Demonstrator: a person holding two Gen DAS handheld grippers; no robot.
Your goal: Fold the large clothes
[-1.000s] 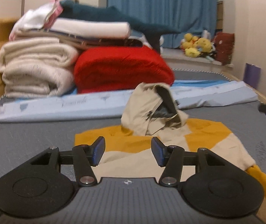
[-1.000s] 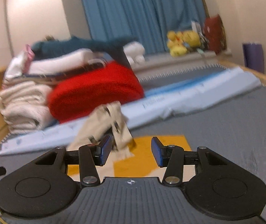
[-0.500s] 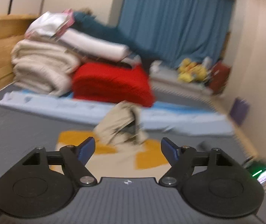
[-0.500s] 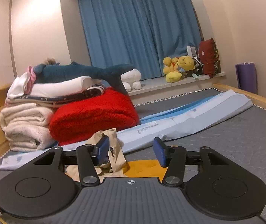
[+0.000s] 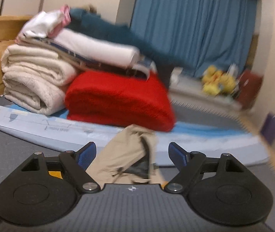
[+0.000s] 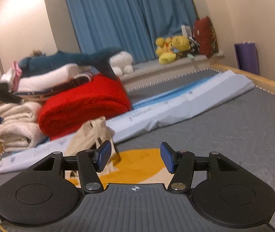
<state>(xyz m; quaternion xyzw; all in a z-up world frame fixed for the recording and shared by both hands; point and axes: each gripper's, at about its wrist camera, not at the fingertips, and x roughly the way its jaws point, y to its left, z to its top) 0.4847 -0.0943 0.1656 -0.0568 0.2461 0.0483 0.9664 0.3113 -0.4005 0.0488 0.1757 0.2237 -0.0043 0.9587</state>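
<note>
Left gripper lifted, jaws opening — hoodie beyond, untouched.

Beige-and-yellow hoodie lies on grey mattress, its hood standing rumpled

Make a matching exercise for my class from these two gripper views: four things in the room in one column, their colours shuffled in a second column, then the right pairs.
Things:
1. folded blanket
2. curtain
3. hood of the sweatshirt
4. plush toys on the ledge

Colours:
A. yellow
B. beige
C. red
D. blue

Right pairs: 1-C, 2-D, 3-B, 4-A
</note>
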